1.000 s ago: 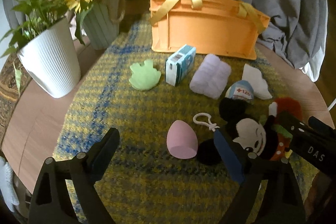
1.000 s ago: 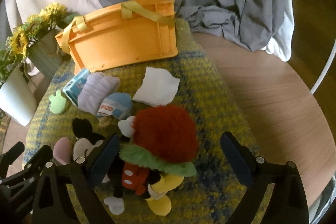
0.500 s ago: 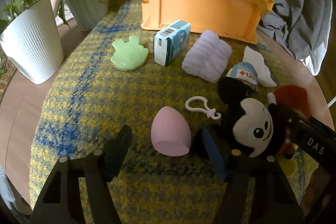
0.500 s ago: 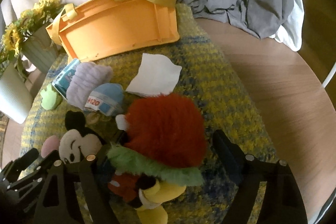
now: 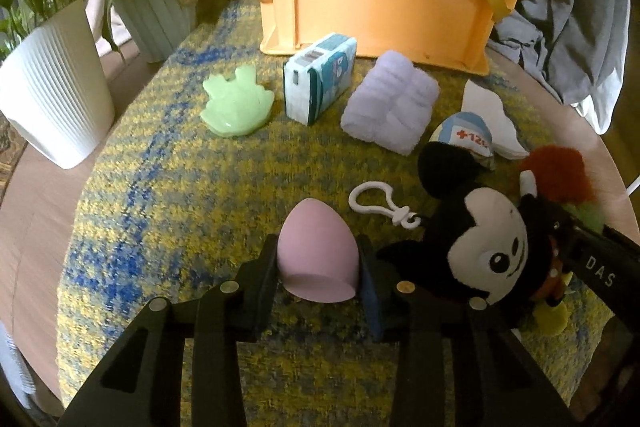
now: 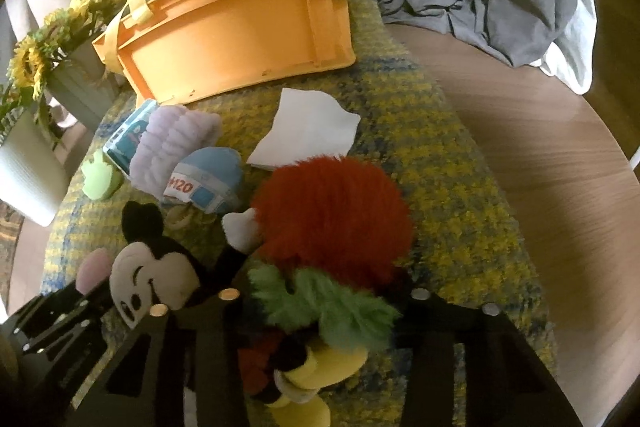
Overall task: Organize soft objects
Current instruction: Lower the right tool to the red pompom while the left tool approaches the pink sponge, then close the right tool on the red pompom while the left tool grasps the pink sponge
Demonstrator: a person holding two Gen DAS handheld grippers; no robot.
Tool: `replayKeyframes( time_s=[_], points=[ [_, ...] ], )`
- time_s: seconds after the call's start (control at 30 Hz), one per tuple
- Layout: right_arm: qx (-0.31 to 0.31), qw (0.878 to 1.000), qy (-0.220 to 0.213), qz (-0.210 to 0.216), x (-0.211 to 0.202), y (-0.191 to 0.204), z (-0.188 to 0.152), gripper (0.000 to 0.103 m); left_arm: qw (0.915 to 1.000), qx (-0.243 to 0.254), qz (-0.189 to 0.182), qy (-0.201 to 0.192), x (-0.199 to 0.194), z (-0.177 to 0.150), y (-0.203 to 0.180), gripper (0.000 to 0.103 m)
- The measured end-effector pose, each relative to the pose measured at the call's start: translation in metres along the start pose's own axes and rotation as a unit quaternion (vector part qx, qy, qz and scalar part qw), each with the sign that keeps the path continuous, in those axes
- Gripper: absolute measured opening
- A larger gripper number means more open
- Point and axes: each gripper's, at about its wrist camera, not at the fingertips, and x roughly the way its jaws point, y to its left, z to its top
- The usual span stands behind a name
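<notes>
We've got a pink egg sponge point(image 5: 316, 259), orange basket point(image 5: 384, 15) with yellow straps, lilac towel point(image 5: 390, 111), and a yellow-blue woven mat point(image 5: 180, 195).

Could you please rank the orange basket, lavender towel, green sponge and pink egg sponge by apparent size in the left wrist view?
1. orange basket
2. lavender towel
3. green sponge and pink egg sponge: look alike; the egg sits nearest the camera, so unsure.

The right gripper point(image 6: 320, 301) has its fingers point(image 6: 430, 307) against both sides of the red and green plush strawberry point(image 6: 332, 223) on the yellow-blue mat point(image 6: 452, 195). The Mickey plush point(image 6: 156, 279) lies just left, touching it. Behind are a blue "120" plush point(image 6: 208, 179), lilac towel point(image 6: 176, 139), white napkin point(image 6: 308, 135) and orange basket point(image 6: 240, 39).
</notes>
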Motion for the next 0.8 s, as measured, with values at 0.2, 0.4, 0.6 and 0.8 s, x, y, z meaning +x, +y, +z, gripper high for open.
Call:
replayKeyframes(
  time_s=[0.2,0.4,0.6,0.8],
  points=[
    [0.002,1.0,-0.025,0.003,-0.009,-0.001,-0.003,0.04,0.9998,0.006,0.001,-0.021,-0.013,0.002,-0.001,0.036],
    [0.004,0.998,-0.056,-0.005,-0.027,-0.003,0.0,0.04,0.999,0.011,-0.005,-0.043,-0.03,0.006,-0.005,0.036],
    [0.003,0.997,-0.083,-0.003,-0.051,-0.004,0.007,0.04,0.9968,0.021,-0.02,-0.074,-0.055,0.014,-0.009,0.036],
    [-0.005,0.993,-0.118,0.01,-0.081,0.003,0.016,0.04,0.9937,0.029,-0.032,-0.103,-0.077,0.026,-0.011,0.036]
  ],
)
